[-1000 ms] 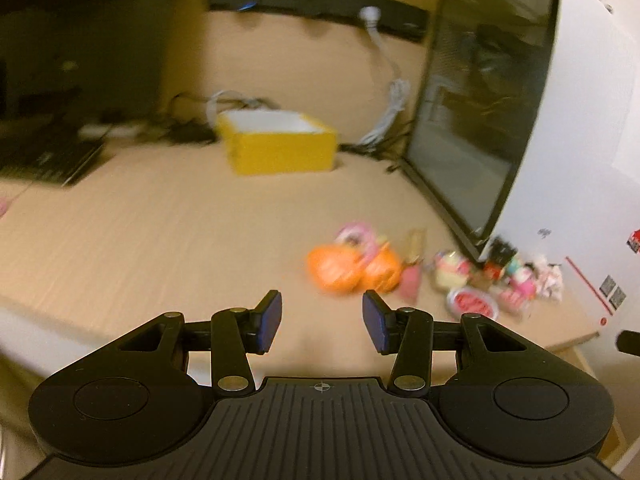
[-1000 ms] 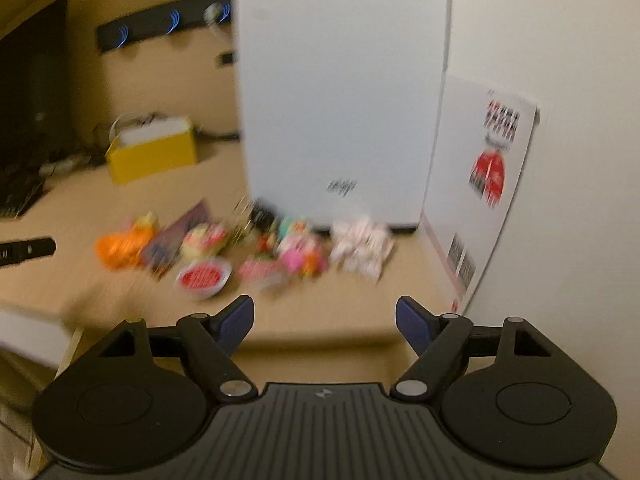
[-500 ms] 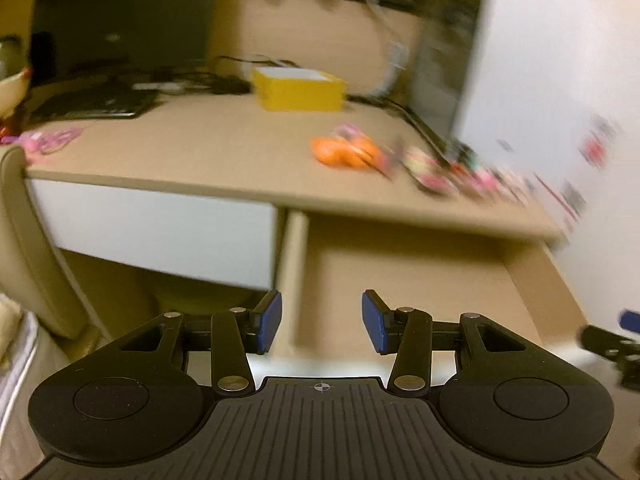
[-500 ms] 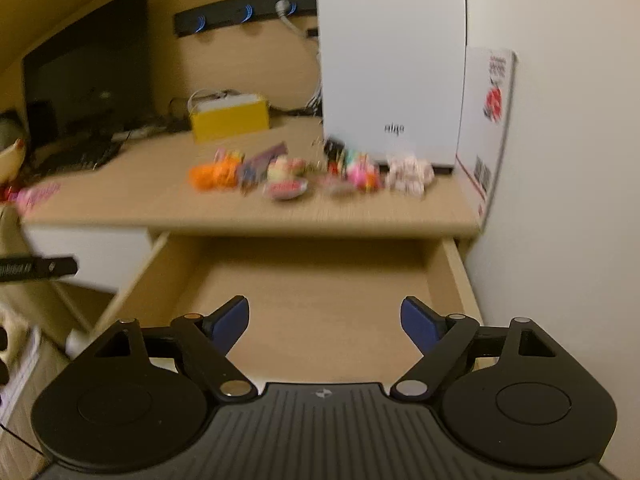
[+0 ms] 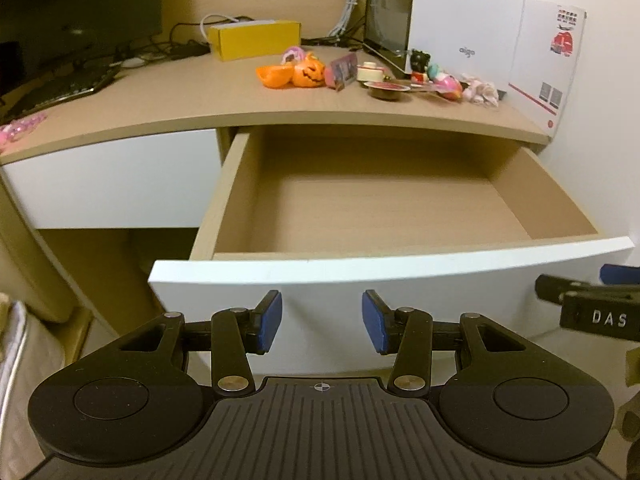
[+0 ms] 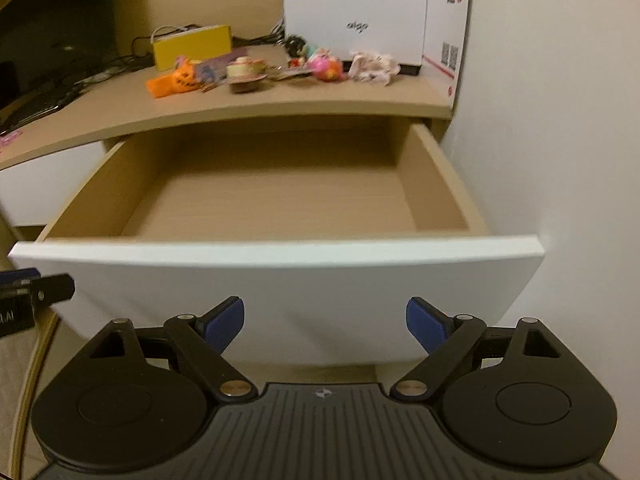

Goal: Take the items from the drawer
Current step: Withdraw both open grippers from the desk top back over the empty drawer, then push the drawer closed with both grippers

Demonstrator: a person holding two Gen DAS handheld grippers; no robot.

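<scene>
The wooden drawer (image 5: 224, 196) (image 6: 436, 184) stands pulled out under the desk, its white front (image 5: 384, 268) (image 6: 280, 272) nearest me, and nothing shows inside it. On the desk above lie small toys: an orange pumpkin (image 5: 306, 74) (image 6: 178, 80), a little cake (image 5: 370, 74) (image 6: 244, 70), a pink toy (image 5: 446, 82) (image 6: 326, 68) and a crumpled white piece (image 5: 482, 90) (image 6: 374, 66). My left gripper (image 5: 322, 322) hangs open before the drawer front, holding nothing. My right gripper (image 6: 324, 320) is open wider, also bare, level with the front panel.
A yellow box (image 5: 256, 40) (image 6: 192, 46) and cables sit at the desk's back. A white computer case (image 5: 464, 20) (image 6: 352, 8) and a white carton (image 5: 548, 52) stand at the right by the wall. A keyboard (image 5: 60, 88) lies left. A closed white drawer (image 5: 108, 176) is beside the open one.
Both grippers have drawn back and down from the desk top to in front of the drawer front. Their jaws stayed open and bare throughout.
</scene>
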